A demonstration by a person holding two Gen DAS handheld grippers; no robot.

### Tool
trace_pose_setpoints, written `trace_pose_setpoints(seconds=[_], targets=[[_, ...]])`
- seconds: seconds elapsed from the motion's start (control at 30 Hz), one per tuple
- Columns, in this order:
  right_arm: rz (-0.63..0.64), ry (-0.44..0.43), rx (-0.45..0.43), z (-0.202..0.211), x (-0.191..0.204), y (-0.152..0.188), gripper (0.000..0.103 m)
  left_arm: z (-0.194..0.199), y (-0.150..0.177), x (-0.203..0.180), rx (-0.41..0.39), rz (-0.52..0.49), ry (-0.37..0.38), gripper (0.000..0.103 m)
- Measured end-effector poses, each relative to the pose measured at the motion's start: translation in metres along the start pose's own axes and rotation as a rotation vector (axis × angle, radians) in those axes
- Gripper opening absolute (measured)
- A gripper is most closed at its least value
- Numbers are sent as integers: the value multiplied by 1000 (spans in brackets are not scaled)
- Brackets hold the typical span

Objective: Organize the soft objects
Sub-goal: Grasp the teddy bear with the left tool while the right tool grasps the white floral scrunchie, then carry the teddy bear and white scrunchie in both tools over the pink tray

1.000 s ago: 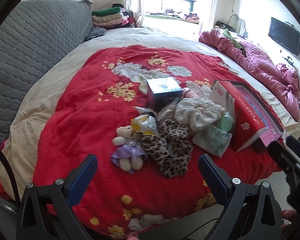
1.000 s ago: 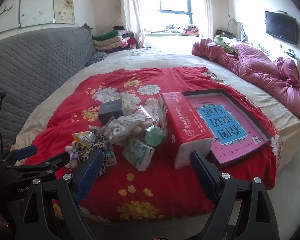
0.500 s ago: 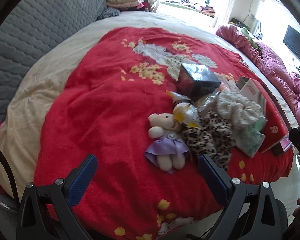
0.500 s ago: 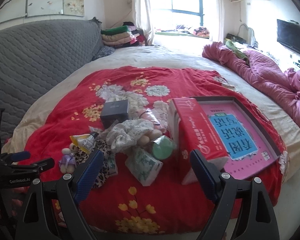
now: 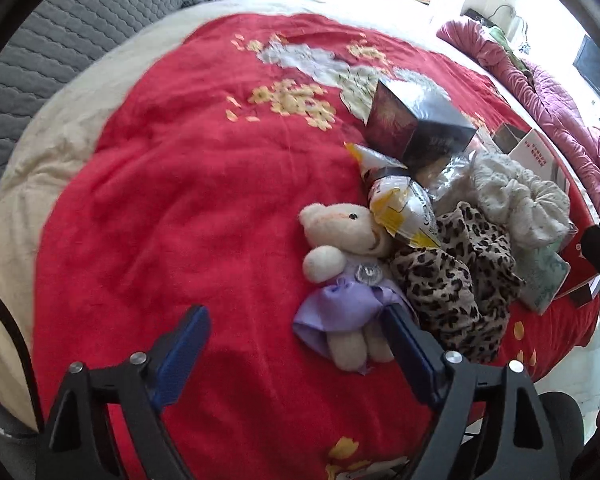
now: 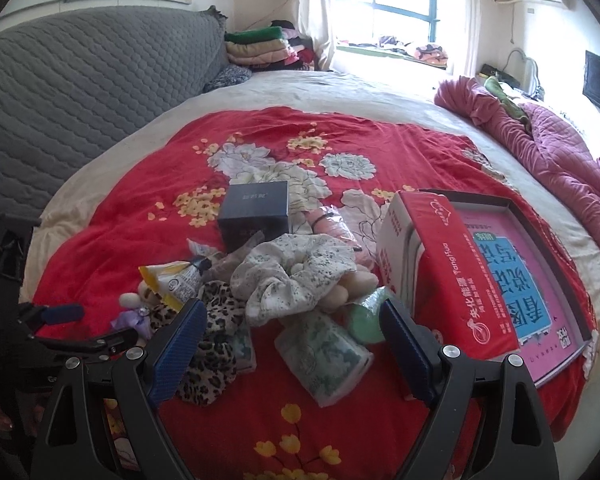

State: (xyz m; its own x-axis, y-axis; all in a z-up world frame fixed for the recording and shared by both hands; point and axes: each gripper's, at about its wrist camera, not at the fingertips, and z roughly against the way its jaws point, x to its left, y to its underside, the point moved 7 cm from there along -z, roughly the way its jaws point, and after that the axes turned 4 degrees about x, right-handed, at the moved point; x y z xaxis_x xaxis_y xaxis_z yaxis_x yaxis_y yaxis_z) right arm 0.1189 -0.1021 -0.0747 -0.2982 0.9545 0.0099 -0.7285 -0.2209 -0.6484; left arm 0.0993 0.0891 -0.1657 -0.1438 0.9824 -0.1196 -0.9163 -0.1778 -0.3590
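Observation:
A cream teddy bear in a purple dress [image 5: 346,264] lies on the red blanket [image 5: 180,220]. Beside it lie a leopard-print scrunchie [image 5: 456,276], a white floral scrunchie [image 5: 520,200] and a yellow snack packet [image 5: 400,208]. My left gripper [image 5: 296,344] is open, low over the blanket, its right finger next to the bear's legs. My right gripper [image 6: 292,340] is open above the pile, over the white scrunchie [image 6: 292,276], the leopard scrunchie [image 6: 212,344] and a tissue pack [image 6: 324,356]. The bear [image 6: 134,312] shows small at the left, by the left gripper [image 6: 68,324].
A dark box [image 6: 256,210] stands behind the pile. A red tissue box [image 6: 440,272] leans on a pink tray-like box lid [image 6: 520,280] at the right. A green round object [image 6: 366,320] lies by the tissue pack. A grey quilted headboard [image 6: 80,80] is at the left, a crumpled pink quilt [image 6: 560,152] at the right.
My left gripper has moved down and forward, close to the teddy bear, which now sits by its right finger. My right gripper has moved slightly closer to the pile. Both stay open.

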Motion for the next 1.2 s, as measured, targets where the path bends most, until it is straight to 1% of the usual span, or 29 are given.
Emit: trace_pose_setpoints(seconds=[0.03, 0.1, 0.17, 0.23, 0.3, 0.33, 0.37, 0.43, 0.5, 0.53, 0.57, 0.67, 0.73, 0.93, 1.13, 1.2], targets=[[-3, 2, 8, -3, 0, -1, 89, -3, -2, -2, 8, -2, 27, 87], [-8, 12, 24, -10, -2, -3, 89, -7, -4, -4, 11, 4, 48, 83], [2, 15, 21, -14, -1, -8, 89, -10, -5, -4, 13, 21, 88, 77], [18, 32, 21, -18, 0, -12, 88, -12, -5, -5, 20, 29, 105, 73], [19, 38, 44, -26, 1, -13, 83, -13, -4, -8, 20, 36, 115, 67], [14, 33, 55, -30, 1, -12, 70, -13, -5, -10, 18, 34, 118, 60], [5, 35, 71, -36, 0, -12, 53, -13, -6, -15, 15, 23, 129, 49], [-7, 42, 83, -42, -1, -11, 33, -16, -6, -21, 24, 17, 157, 38], [-10, 54, 85, -45, -3, -10, 23, -17, -7, -24, 26, 7, 158, 37], [-16, 46, 79, -44, -4, -11, 13, -17, -7, -23, 26, 16, 170, 35], [-22, 38, 72, -41, -5, -12, 9, -17, -7, -21, 29, 29, 185, 34], [-30, 23, 48, -30, -11, -17, 7, -14, -9, -15, 27, 62, 221, 32], [-36, 19, 31, -22, -14, -21, 7, -11, -10, -14, 19, 68, 230, 31], [-30, 21, -44, 9, -21, -39, 6, 21, -16, -18, -46, 56, 241, 30], [-44, 16, -96, 32, -32, -53, 6, 50, -23, -27, -77, 30, 221, 29], [-43, 15, -112, 38, -35, -57, 6, 64, -29, -22, -121, 29, 194, 29]])
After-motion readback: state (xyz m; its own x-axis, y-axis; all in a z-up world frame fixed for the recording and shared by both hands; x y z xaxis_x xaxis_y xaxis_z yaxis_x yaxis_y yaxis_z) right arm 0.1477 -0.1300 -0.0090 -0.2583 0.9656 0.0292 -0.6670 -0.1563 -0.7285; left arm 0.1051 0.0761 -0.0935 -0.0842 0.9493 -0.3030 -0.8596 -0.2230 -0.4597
